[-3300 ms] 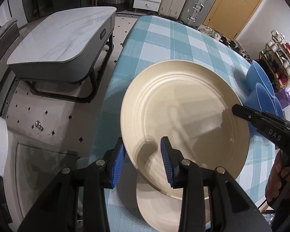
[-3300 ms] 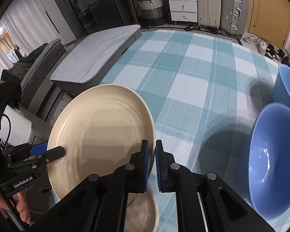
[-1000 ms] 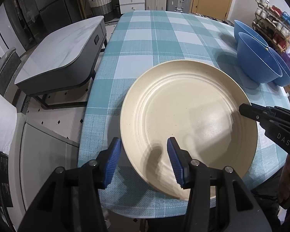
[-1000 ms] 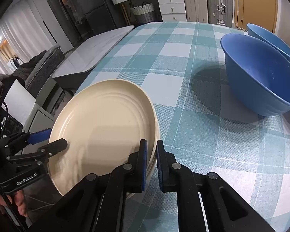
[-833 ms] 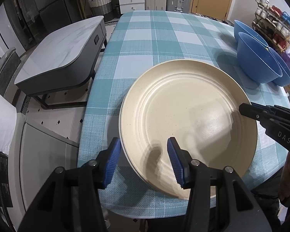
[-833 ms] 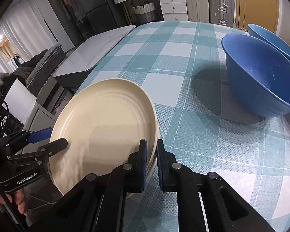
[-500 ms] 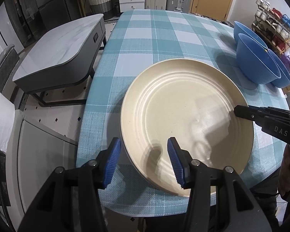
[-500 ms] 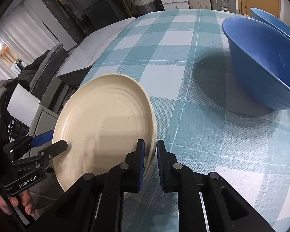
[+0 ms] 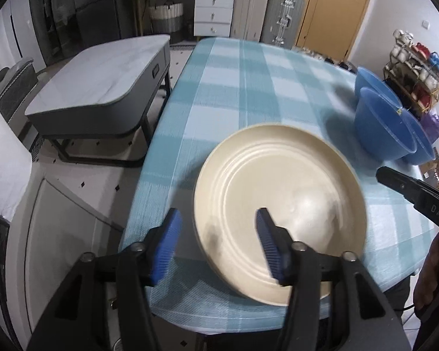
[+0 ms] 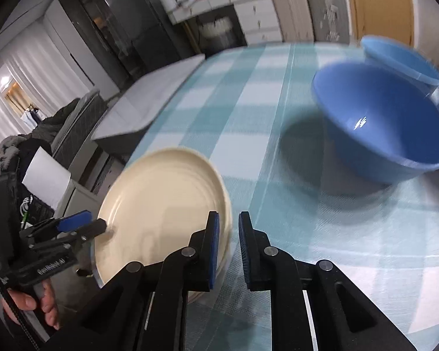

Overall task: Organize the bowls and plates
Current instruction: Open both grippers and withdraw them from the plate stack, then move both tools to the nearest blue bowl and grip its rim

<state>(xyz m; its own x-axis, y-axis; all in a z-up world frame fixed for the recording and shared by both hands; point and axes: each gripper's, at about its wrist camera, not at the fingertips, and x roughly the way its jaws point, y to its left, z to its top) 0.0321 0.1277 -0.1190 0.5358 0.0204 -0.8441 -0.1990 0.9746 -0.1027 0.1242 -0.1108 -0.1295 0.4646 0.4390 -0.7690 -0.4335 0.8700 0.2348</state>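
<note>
A cream plate (image 9: 281, 201) lies on another cream plate at the near corner of the blue checked table (image 9: 248, 87); the stack also shows in the right wrist view (image 10: 164, 207). My left gripper (image 9: 218, 241) is open, its fingers astride the plates' near rim without touching. My right gripper (image 10: 226, 245) is open a little and empty, just off the plates' right edge. Blue bowls (image 9: 380, 122) stand at the right side of the table; the nearest bowl (image 10: 380, 128) is ahead of my right gripper.
A grey low table (image 9: 102, 82) stands on the floor left of the checked table. Drawers and suitcases (image 9: 248, 11) line the far wall. A shoe rack (image 9: 415, 67) stands beyond the bowls. The table's near edge runs just under the plates.
The right gripper has let go of the plate's rim and pulled back and up, turning toward the bowls. The top plate now rests on the lower one. The left gripper has drawn back.
</note>
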